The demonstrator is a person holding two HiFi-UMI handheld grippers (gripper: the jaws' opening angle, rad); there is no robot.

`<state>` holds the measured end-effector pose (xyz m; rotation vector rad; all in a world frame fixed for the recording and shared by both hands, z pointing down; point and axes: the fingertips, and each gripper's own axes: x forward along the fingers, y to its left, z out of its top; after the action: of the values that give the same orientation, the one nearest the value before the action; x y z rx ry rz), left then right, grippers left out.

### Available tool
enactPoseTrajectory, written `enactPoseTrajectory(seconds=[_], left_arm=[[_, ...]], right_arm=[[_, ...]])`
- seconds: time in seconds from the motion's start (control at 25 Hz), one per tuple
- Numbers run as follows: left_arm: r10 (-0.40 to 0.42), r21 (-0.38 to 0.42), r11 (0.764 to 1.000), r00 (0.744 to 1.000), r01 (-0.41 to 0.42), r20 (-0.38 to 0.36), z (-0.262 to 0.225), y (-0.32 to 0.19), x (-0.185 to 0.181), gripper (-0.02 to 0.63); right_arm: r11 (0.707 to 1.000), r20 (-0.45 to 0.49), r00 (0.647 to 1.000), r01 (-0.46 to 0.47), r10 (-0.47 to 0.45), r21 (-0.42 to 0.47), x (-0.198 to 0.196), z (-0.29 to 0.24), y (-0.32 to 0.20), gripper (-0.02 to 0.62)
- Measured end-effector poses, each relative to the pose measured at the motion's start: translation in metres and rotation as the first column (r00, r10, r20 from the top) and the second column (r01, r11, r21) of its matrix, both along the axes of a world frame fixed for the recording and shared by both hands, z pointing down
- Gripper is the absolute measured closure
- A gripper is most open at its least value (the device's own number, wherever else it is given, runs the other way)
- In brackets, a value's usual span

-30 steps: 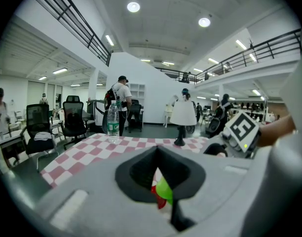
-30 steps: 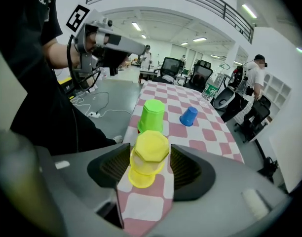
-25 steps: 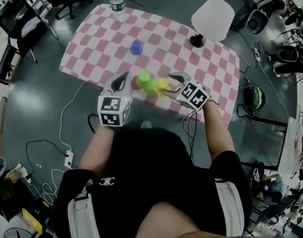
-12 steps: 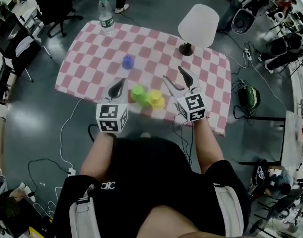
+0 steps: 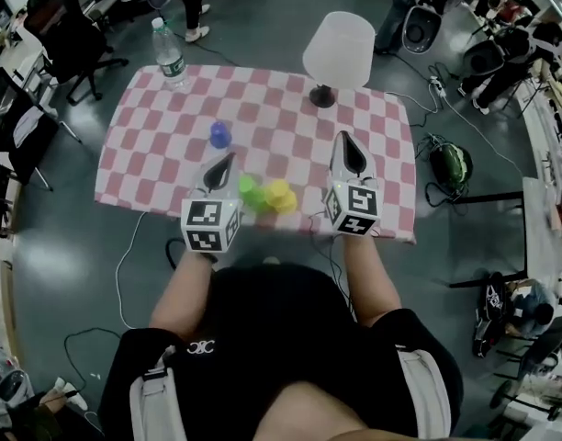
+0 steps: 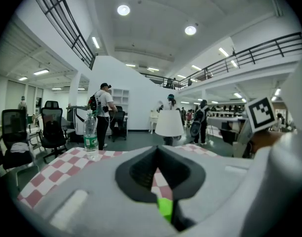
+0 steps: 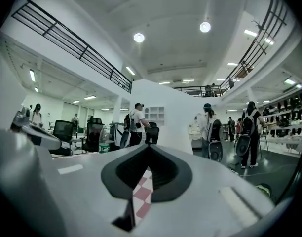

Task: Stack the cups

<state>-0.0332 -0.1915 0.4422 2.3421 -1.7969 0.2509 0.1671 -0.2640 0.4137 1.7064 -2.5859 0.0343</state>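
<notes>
Moved: the right claw (image 5: 345, 143) has lifted away from the yellow cup (image 5: 282, 196); its jaws have just closed, and nothing is between them.
Cups: the yellow cup touches the green cup (image 5: 250, 189) near the front edge of the tabletop (image 5: 143, 145); the blue cup (image 5: 220, 134) stands apart, farther in.
Contents: too small to tell whether any cup holds another.
Left claw (image 5: 228, 160): jaws together, empty, just left of the green cup.
Farther out: a water bottle (image 5: 171, 55) at the far left corner and a white lamp (image 5: 339, 49) at the far edge.
</notes>
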Motion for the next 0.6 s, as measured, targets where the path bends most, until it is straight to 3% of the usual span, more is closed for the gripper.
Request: enactPoseTrajectory(seconds=[0.28, 0.6], left_arm=[[0.076, 0.010, 0.997, 0.997, -0.076, 0.001, -0.006, -0.004, 0.000, 0.607], [0.175, -0.007, 0.985, 0.985, -0.175, 0.011, -0.006, 0.005, -0.017, 0.607]], right_arm=[[0.999, -0.054, 0.998, -0.032, 0.033, 0.028, -0.006, -0.007, 0.025, 0.597], [0.992, -0.048, 0.992, -0.119, 0.120, 0.031, -0.028, -0.013, 0.056, 0.597]])
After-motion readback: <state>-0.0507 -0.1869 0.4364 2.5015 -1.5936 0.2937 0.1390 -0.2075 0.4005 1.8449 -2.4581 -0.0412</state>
